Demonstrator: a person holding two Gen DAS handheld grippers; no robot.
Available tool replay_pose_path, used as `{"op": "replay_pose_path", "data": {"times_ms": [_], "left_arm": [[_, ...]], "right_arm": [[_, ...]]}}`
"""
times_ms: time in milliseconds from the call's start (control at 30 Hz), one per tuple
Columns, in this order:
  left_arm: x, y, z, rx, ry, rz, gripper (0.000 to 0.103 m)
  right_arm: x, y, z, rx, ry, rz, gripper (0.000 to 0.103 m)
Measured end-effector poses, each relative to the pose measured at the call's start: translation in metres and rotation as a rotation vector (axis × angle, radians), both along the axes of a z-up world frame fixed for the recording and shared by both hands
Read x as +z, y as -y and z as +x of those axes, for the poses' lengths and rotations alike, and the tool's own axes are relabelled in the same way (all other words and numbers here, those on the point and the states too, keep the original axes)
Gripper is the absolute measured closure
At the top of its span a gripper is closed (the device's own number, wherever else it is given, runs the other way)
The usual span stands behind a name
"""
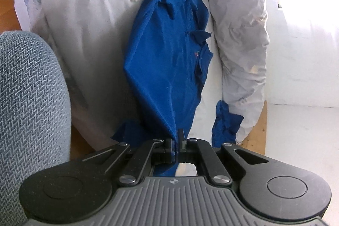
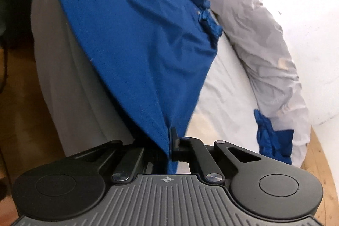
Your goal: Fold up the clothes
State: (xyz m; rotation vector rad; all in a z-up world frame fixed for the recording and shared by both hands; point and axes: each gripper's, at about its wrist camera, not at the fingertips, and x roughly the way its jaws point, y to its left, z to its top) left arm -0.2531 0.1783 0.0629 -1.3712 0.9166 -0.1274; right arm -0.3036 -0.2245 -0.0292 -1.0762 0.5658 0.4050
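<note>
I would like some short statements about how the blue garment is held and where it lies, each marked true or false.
1. The left hand-held gripper is closed on the blue shirt. True.
2. The right hand-held gripper is open and holds nothing. False: it is closed on the blue fabric too.
3. The shirt stretches away from both grippers over a pale bed cover printed with trees. True.
4. The shirt is red. False: it is blue, with only a tiny red mark on it.
5. A rumpled grey-white duvet lies beside the shirt. True.
6. The shirt is already folded into a neat square. False: it is stretched out and creased.
</note>
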Motion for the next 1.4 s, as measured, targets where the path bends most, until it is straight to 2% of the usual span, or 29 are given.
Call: {"op": "replay_pose_path", "data": {"times_ms": [200, 433, 567, 733, 1000, 1133, 1200, 1267, 1333, 1400], "left_arm": [[0.000, -0.004, -0.012, 0.003, -0.024, 0.042, 0.099], [0.002, -0.006, -0.031, 0.013, -0.029, 0.038, 0.098], [0.012, -0.013, -0.044, 0.032, -0.010, 0.038, 0.099], [0.029, -0.028, -0.068, 0.070, 0.021, 0.033, 0.099], [0.047, -0.034, -0.114, 0.101, 0.059, -0.002, 0.099], [0.054, -0.031, -0.123, 0.110, 0.090, -0.006, 0.099], [0.055, -0.032, -0.121, 0.126, 0.103, 0.015, 0.099], [0.057, -0.035, -0.117, 0.141, 0.115, 0.034, 0.099], [0.057, -0.040, -0.109, 0.156, 0.117, 0.042, 0.099], [0.061, -0.046, -0.102, 0.168, 0.126, 0.040, 0.099]], "right_arm": [[0.048, 0.009, 0.003, 0.095, -0.078, -0.095, 0.101], [0.096, 0.005, -0.017, 0.267, -0.135, -0.262, 0.101], [0.129, -0.003, -0.034, 0.329, -0.205, -0.277, 0.101], [0.167, -0.013, -0.056, 0.395, -0.237, -0.309, 0.101], [0.217, -0.022, -0.079, 0.426, -0.222, -0.306, 0.101], [0.230, -0.026, -0.096, 0.440, -0.164, -0.311, 0.101], [0.233, -0.031, -0.087, 0.412, -0.088, -0.306, 0.101], [0.238, -0.036, -0.069, 0.330, -0.034, -0.277, 0.101], [0.245, -0.036, -0.050, 0.279, -0.037, -0.220, 0.101], [0.249, -0.034, -0.034, 0.236, -0.047, -0.207, 0.101]]}}
